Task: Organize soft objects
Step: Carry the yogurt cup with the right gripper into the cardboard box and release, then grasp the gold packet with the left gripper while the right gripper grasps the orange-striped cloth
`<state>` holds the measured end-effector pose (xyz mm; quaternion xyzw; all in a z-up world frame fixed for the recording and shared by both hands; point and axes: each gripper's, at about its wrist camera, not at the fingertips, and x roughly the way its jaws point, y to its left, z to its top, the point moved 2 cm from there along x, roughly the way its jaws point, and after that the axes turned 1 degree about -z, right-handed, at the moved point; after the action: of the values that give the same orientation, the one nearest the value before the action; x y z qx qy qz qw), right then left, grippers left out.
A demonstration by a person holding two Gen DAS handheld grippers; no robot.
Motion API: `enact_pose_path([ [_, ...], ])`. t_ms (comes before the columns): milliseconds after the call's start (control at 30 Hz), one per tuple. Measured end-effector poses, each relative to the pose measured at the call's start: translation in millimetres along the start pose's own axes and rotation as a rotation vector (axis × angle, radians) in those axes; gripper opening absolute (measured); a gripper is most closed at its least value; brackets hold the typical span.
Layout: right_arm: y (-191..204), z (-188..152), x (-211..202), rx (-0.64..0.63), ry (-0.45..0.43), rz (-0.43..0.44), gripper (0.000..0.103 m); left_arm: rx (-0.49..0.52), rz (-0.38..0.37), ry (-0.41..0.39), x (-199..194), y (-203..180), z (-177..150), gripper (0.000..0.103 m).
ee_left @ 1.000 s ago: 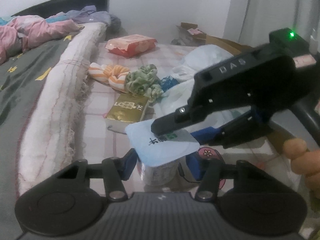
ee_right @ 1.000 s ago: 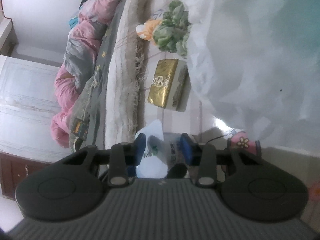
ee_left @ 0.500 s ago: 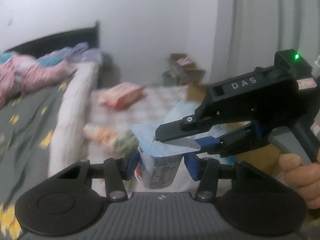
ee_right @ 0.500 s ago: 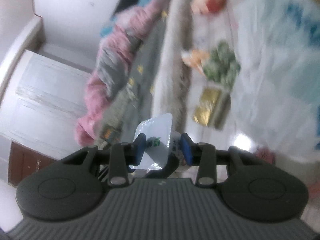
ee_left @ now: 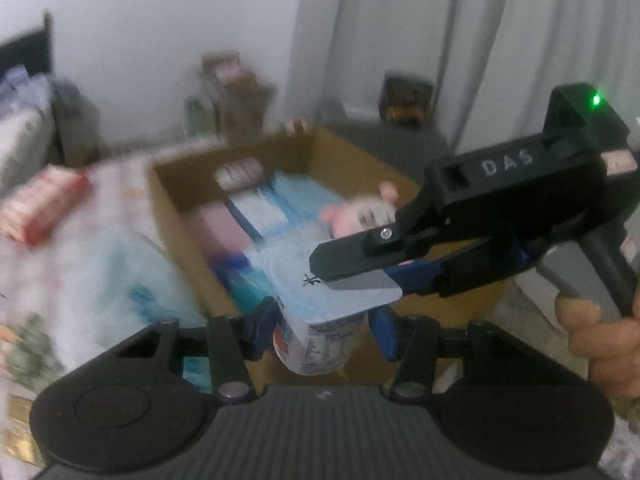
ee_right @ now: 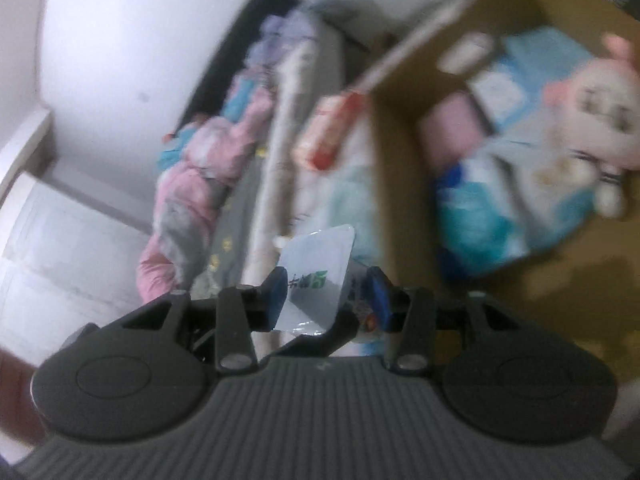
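Observation:
A small white yogurt-style cup (ee_left: 320,344) with a pale blue foil lid (ee_left: 304,288) hangs in the air over an open cardboard box (ee_left: 172,204). My left gripper (ee_left: 322,322) is shut on the cup's body, a blue pad on each side. My right gripper (ee_left: 360,276) comes in from the right, held by a hand (ee_left: 600,332), one finger above the lid's loose corner and one below. Its jaws are opening, with the lid flap (ee_right: 320,264) still between them in the right wrist view (ee_right: 326,294). The picture is blurred by motion.
Inside the box (ee_right: 400,160) lie a pink plush pig (ee_left: 360,216) and blue and pink tissue packs (ee_left: 260,208). A red snack pack (ee_left: 40,204) and a white plastic bag (ee_left: 120,280) lie on the floor to the left. A bed with a pink blanket (ee_right: 192,168) stands beyond.
Both grippers have lifted the cup off the floor and swung right with it, from beside the gold box to above the cardboard box. The right jaws stand slightly wider.

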<state>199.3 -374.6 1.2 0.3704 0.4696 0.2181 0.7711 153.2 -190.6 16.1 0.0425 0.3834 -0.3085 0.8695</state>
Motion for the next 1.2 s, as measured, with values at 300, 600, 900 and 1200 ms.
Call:
enact_pose_path([
  [300, -81, 12, 27, 0.112, 0.170, -0.117, 0.046, -0.007, -0.042, 0.183, 59, -4, -5, 0.052],
  [600, -93, 24, 56, 0.084, 0.275, -0.205, 0.046, 0.000, -0.038, 0.123, 32, 5, 1, 0.057],
  [900, -87, 13, 71, -0.019, 0.313, -0.222, 0.037, -0.045, 0.073, -0.039, -39, 45, -23, 0.066],
  [1200, -66, 14, 66, -0.076, 0.289, -0.241, 0.048, -0.182, 0.292, -0.124, -89, 107, -72, 0.069],
])
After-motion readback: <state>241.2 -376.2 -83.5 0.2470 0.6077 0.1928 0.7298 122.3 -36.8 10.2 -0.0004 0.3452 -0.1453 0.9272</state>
